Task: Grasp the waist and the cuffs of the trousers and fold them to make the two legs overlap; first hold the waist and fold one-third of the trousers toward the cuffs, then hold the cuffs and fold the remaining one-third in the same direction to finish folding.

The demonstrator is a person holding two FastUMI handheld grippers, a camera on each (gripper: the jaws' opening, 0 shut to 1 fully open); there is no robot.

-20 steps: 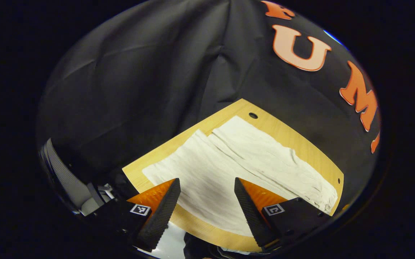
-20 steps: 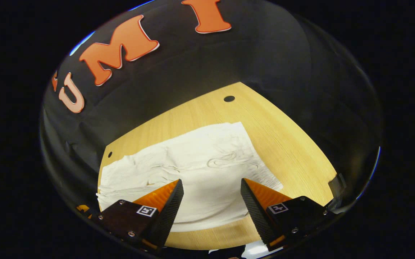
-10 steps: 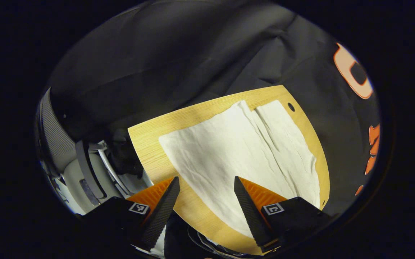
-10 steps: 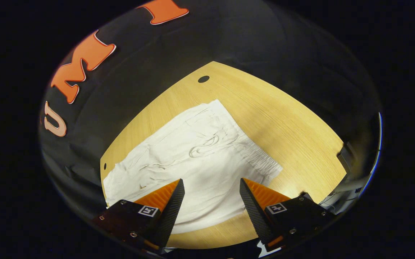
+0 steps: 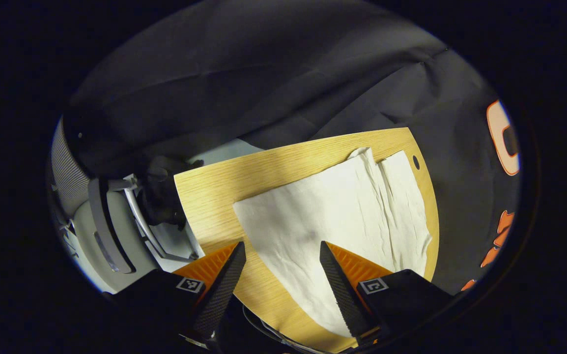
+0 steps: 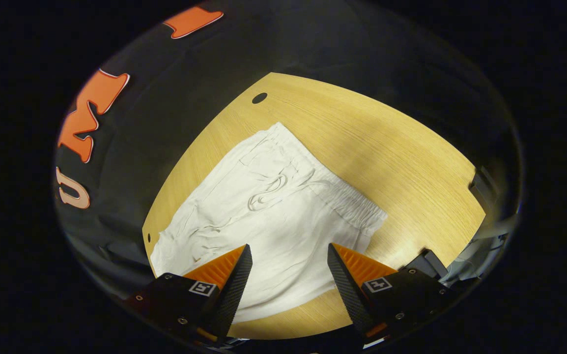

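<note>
- White trousers [image 6: 264,216]: lay flat along the wooden table [image 6: 391,147], legs unfolded, side by side.
- Waist [image 6: 347,199]: the end ahead of the right gripper [image 6: 288,275], fingers spread, empty.
- Cuffs [image 5: 264,216]: the end ahead of the left gripper [image 5: 281,275], likewise spread, empty.

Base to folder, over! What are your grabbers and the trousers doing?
Both grippers, left and right, jaws open, holding nothing. White trousers spread flat on wooden table, legs side by side, unfolded. Nothing in the way.
</note>
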